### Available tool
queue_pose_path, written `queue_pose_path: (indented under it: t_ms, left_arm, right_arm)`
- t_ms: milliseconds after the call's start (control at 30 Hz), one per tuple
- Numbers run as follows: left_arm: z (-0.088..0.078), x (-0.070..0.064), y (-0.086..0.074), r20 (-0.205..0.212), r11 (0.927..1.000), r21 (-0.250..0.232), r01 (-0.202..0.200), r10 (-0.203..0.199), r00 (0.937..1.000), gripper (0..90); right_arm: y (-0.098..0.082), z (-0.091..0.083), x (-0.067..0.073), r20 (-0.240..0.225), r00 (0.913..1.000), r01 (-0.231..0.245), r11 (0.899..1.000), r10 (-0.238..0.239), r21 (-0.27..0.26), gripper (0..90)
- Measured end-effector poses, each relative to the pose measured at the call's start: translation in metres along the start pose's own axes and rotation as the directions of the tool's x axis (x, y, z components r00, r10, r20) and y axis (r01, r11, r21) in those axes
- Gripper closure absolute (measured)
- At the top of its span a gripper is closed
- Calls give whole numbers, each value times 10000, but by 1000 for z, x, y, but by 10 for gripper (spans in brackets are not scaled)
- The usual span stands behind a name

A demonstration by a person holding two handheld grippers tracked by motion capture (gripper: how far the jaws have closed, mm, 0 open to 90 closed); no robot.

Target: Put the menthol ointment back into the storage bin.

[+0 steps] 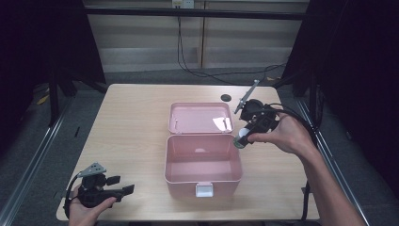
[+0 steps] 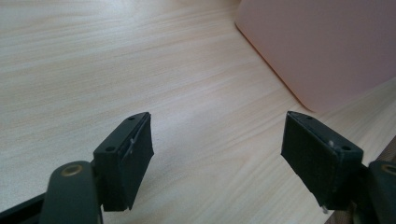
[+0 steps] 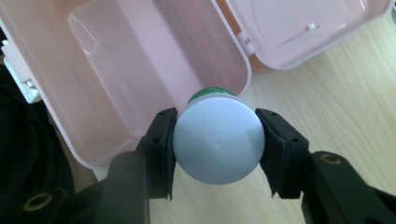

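Clamping a white-bottomed, green-capped container (image 3: 218, 142), my right gripper (image 3: 217, 144) holds it just beside the open pink box's (image 1: 202, 178) right rim; its label is hidden. My left gripper (image 2: 217, 156), jaws spread, rests at the tabletop's (image 1: 127, 122) near-left corner.

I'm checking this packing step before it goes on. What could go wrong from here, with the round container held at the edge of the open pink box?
1. The right gripper clamps the white and green container only by its rounded sides, so it might slip or twist out.
2. It is at the pink box rim, not clearly over the inside, and could catch the rim or land on the table.
3. The left gripper is open, off the box, so a bump may shift it.
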State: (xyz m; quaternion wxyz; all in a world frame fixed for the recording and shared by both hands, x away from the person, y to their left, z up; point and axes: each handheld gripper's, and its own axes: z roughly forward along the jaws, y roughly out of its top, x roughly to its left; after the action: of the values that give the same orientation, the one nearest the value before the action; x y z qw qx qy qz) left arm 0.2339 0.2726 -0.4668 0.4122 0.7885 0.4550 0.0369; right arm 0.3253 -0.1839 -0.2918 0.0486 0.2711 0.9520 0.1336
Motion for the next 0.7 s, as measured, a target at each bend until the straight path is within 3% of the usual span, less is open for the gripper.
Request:
queue_pose_path:
  t_ms: [267,700]
  left_arm:
    - [-1,1,0,22,10000,-14,-51,51,10000,248]
    - [-1,1,0,1,10000,-38,-35,35,10000,248]
  right_arm:
    - [20,12,12,-415,9957,820,9962,-832,-307,513]
    - [43,31,27,-701,9872,1415,9896,-1431,-265,513]
